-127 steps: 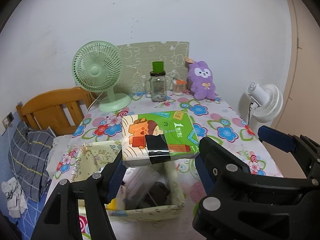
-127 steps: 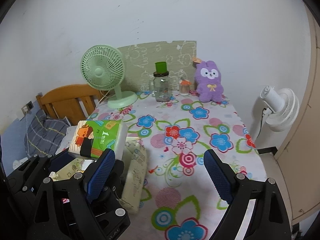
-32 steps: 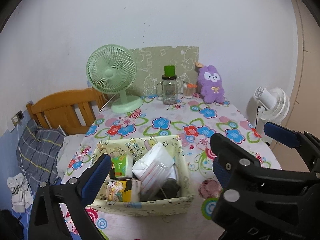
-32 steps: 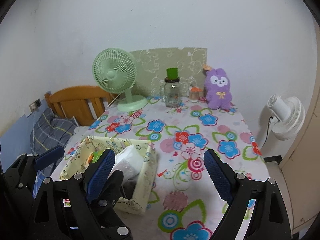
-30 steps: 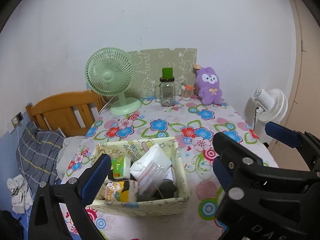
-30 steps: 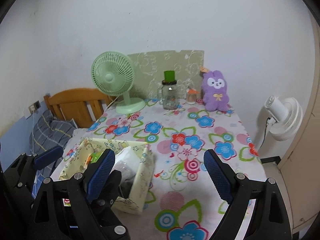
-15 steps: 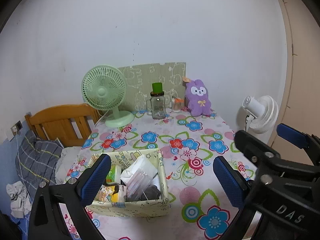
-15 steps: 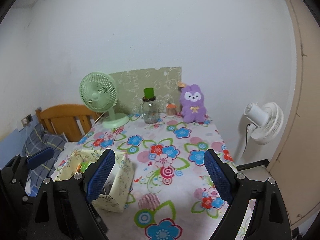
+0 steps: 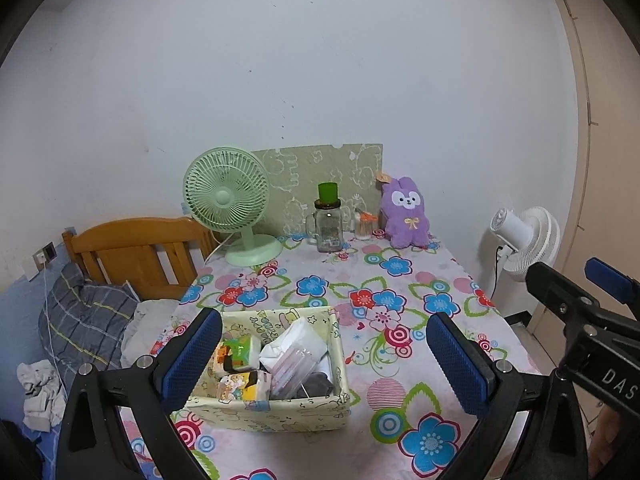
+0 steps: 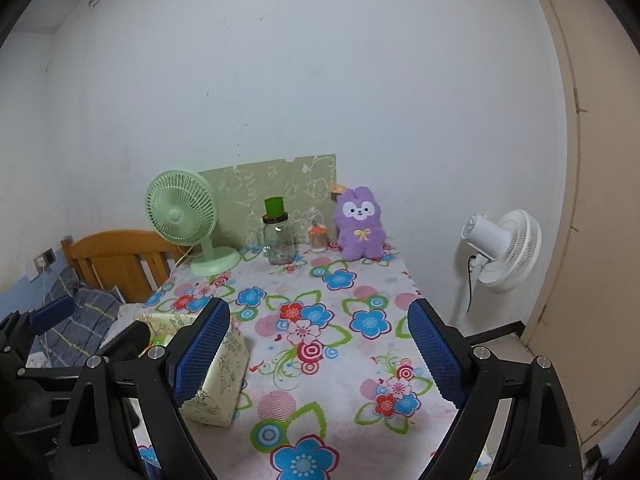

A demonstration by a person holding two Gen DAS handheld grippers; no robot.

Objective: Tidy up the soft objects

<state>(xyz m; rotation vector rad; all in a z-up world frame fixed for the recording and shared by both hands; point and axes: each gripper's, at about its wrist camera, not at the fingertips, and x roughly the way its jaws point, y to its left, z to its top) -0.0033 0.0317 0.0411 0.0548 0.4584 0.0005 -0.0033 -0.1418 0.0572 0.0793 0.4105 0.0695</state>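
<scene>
Soft tissue packs point(image 9: 276, 364) sit inside the pale yellow fabric basket point(image 9: 264, 410) on the floral-clothed table point(image 9: 400, 300), both left tongs point(image 9: 324, 360) and right tongs point(image 10: 320, 354) apart and empty, so the task looks nearly done.

Fuzzy plush rabbit point(image 9: 406, 214), glossy floral tablecloth point(image 9: 400, 344).

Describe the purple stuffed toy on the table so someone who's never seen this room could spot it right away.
Start at the table with the flowered cloth and look to its far edge against the white wall, where a pale green patterned board leans. The purple plush bunny sits upright at the board's right end, beside a small orange-capped jar. It is the only fuzzy purple item there, with a white face and a yellow bow.
</scene>
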